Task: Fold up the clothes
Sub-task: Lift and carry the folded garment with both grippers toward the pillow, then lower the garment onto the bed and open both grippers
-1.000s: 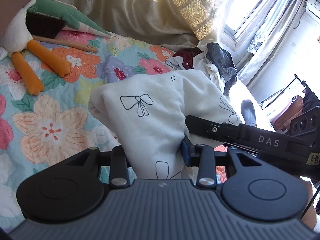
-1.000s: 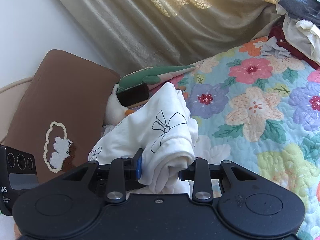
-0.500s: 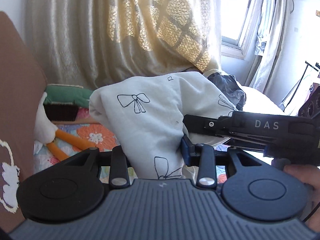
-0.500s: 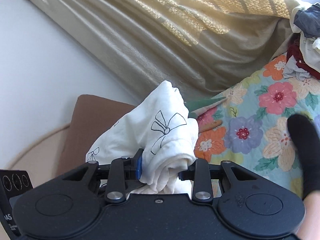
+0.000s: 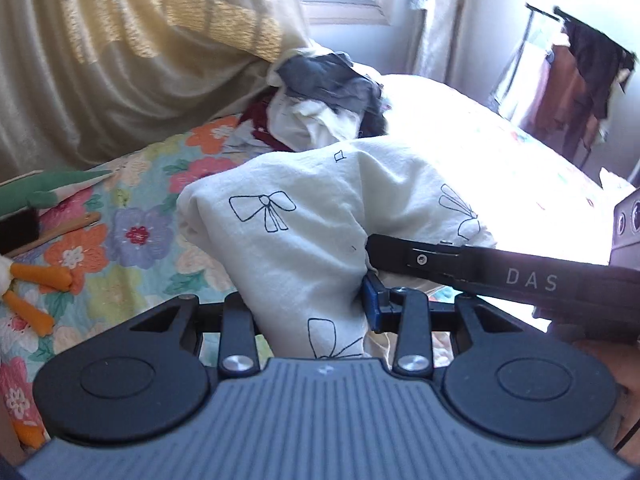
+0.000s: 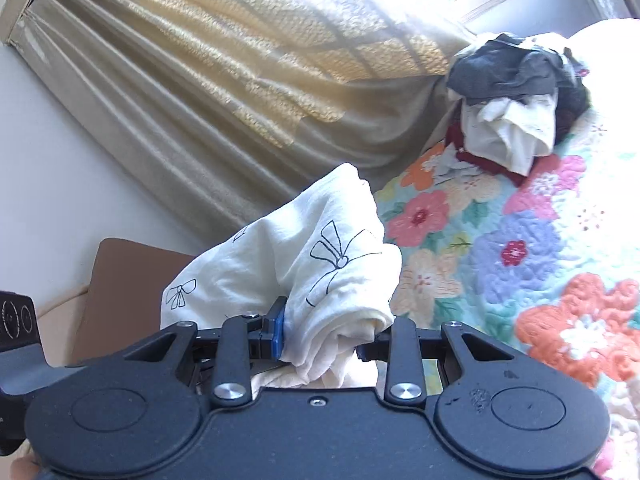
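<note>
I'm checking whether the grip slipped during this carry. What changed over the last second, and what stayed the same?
Both views swung: the left gripper went from the quilt up to the curtain, then round to the clothes pile; the right gripper's view tilted up toward the curtain. Nothing was let go. Both stay clamped on the bow-print garment, bunched as before.

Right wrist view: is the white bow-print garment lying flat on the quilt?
No. The white bow-print garment is bunched up and clamped in the right gripper, raised above the floral quilt.
</note>
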`<state>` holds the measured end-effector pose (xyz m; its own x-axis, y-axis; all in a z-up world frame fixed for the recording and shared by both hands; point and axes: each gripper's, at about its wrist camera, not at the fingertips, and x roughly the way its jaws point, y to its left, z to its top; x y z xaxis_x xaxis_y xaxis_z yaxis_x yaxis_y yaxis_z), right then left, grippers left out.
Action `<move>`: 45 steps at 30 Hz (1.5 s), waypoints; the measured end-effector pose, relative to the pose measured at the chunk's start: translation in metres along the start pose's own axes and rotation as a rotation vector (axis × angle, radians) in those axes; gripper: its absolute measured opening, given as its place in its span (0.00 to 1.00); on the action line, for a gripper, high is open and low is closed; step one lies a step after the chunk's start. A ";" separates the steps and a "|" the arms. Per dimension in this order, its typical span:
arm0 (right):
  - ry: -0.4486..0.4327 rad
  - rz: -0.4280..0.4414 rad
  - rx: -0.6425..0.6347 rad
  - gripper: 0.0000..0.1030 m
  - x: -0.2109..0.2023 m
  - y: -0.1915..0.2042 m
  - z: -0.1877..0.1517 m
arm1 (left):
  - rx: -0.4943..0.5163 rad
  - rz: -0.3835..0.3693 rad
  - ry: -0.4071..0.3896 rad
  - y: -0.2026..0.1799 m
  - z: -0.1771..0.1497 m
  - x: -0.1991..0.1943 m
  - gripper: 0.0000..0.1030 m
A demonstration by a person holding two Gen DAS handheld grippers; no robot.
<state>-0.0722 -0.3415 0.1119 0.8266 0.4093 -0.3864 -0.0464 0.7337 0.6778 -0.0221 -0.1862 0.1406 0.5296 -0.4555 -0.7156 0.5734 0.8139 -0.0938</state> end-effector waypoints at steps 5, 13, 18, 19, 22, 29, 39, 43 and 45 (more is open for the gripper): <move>-0.124 -0.085 0.107 0.36 -0.079 -0.061 -0.018 | 0.181 -0.116 0.066 -0.090 0.001 0.025 0.35; -0.374 -0.241 0.257 0.36 -0.217 -0.119 -0.053 | 0.475 -0.340 0.102 -0.234 -0.003 0.029 0.35; -0.452 -0.391 0.284 0.36 -0.287 -0.122 -0.078 | 0.581 -0.495 0.129 -0.302 -0.027 0.020 0.35; -0.462 -0.421 0.288 0.36 -0.301 -0.121 -0.084 | 0.596 -0.531 0.137 -0.313 -0.032 0.017 0.35; -0.484 -0.499 0.315 0.36 -0.348 -0.121 -0.105 | 0.637 -0.638 0.167 -0.348 -0.046 0.011 0.35; -0.523 -0.681 0.328 0.35 -0.429 -0.094 -0.165 | 0.732 -0.870 0.212 -0.405 -0.093 -0.019 0.36; -0.443 -0.746 0.337 0.33 -0.460 -0.095 -0.219 | 0.859 -0.937 0.240 -0.421 -0.152 -0.022 0.37; -0.380 -0.763 0.314 0.31 -0.459 -0.105 -0.227 | 0.832 -0.935 0.322 -0.420 -0.161 -0.006 0.37; -0.364 -0.782 0.288 0.30 -0.456 -0.105 -0.229 | 0.838 -0.943 0.305 -0.417 -0.164 -0.005 0.37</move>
<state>-0.5725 -0.4810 0.0737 0.6918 -0.3805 -0.6137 0.7036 0.5464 0.4543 -0.3667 -0.4643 0.0695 -0.3896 -0.5356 -0.7492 0.9175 -0.2965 -0.2652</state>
